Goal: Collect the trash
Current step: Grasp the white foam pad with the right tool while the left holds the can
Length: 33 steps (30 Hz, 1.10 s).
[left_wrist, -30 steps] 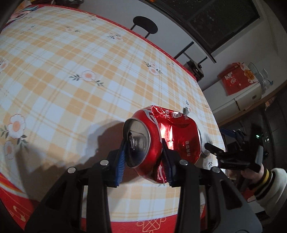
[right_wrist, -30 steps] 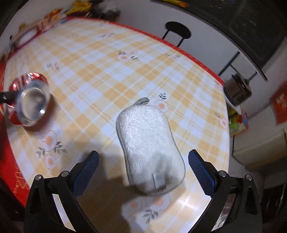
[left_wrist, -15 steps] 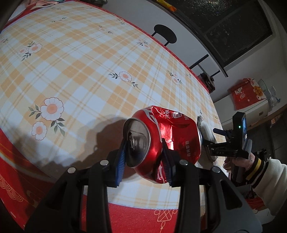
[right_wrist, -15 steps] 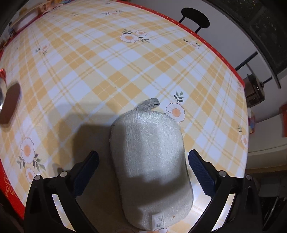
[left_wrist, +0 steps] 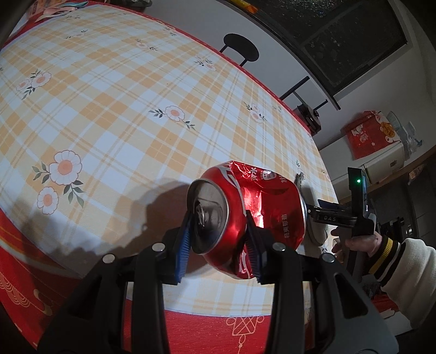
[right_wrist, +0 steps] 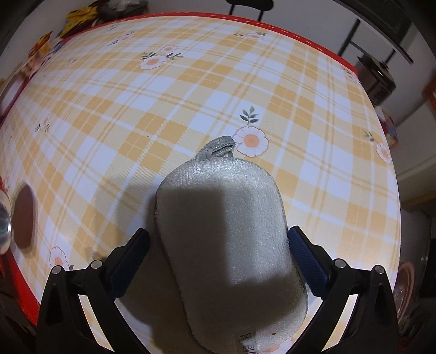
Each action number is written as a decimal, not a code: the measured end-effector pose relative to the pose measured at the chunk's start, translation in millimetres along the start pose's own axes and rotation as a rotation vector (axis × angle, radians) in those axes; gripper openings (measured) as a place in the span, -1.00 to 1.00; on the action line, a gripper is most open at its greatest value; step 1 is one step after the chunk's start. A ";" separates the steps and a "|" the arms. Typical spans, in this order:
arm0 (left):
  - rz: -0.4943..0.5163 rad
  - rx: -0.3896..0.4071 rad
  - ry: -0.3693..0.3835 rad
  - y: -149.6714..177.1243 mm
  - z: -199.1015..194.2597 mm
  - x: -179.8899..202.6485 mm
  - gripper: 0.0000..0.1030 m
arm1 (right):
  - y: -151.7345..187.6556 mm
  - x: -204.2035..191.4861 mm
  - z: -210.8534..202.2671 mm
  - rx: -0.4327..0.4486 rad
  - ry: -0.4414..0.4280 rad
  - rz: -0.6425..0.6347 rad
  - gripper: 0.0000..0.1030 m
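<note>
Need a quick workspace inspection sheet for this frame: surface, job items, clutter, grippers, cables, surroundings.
Surface: tablecloth, orange-white check with flowers, red border.
Job's things: crushed red can, held off the table; grey sponge with hanging loop, flat on the cloth.
Clutter: colourful packets at the far edge.
Grippers: left gripper shut on the can; right gripper open, straddling the sponge, pads near its sides.
Cables: nothing seen.
Surroundings: black stool, dark window, red box.
</note>
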<state>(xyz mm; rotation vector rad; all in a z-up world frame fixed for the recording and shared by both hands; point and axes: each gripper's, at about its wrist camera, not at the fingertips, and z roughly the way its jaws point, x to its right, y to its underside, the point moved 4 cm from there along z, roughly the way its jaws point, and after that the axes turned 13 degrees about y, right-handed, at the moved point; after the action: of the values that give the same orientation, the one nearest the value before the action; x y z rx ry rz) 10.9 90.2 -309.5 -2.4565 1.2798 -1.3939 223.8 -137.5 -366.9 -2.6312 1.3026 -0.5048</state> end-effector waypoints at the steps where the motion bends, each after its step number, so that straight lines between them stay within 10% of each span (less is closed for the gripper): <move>1: 0.002 -0.001 0.002 0.1 0.4 0.7 -0.25 | 1.3 0.6 0.0 -0.005 0.005 0.019 0.92; 33: 0.050 -0.048 0.055 -3.8 18.2 22.5 -0.25 | 69.0 -4.5 -21.5 0.010 0.003 0.114 0.89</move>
<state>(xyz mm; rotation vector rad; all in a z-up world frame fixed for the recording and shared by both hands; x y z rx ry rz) 32.3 71.4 -303.2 -2.4139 1.3914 -1.4457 162.3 -175.8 -368.0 -2.5312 1.4373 -0.4968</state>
